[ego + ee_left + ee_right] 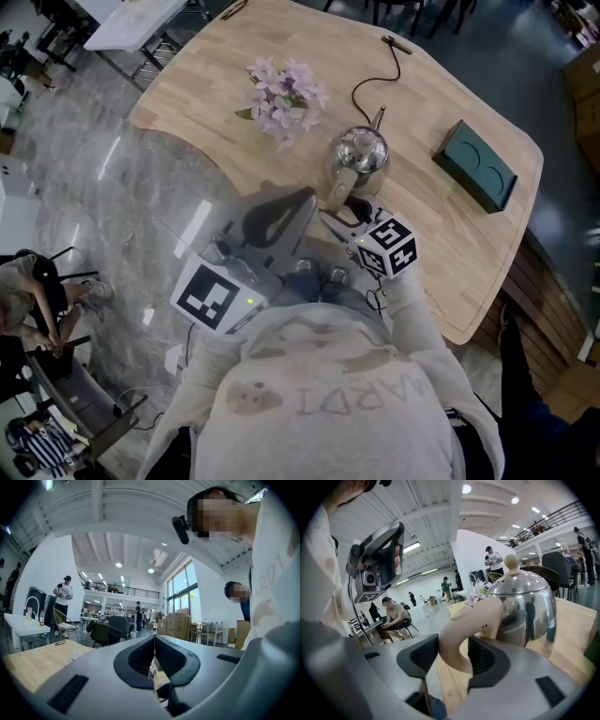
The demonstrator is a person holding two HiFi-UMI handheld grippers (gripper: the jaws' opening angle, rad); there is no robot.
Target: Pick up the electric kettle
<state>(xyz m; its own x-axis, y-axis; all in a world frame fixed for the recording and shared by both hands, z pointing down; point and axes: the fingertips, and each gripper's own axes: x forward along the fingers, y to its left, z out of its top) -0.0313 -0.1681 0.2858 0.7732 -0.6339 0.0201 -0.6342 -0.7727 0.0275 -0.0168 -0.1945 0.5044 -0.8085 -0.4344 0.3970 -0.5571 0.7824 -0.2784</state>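
Note:
The electric kettle [358, 152] is a shiny steel pot with a beige handle, standing on the wooden table [197, 84] near its front edge. In the right gripper view the kettle [527, 606] fills the right side, and its curved handle [461, 637] sits between the two black pads. My right gripper [345, 212] [454, 657] is closed on that handle. My left gripper [298, 204] [154, 656] is held off the table's edge to the left of the kettle, tilted upward. Its pads meet with nothing between them.
A bunch of pale purple flowers [284, 94] lies behind the kettle to the left. A black cord [375, 77] runs from the kettle toward the table's far edge. A dark green box [475, 166] lies at the right. Other people and chairs stand farther off in the hall.

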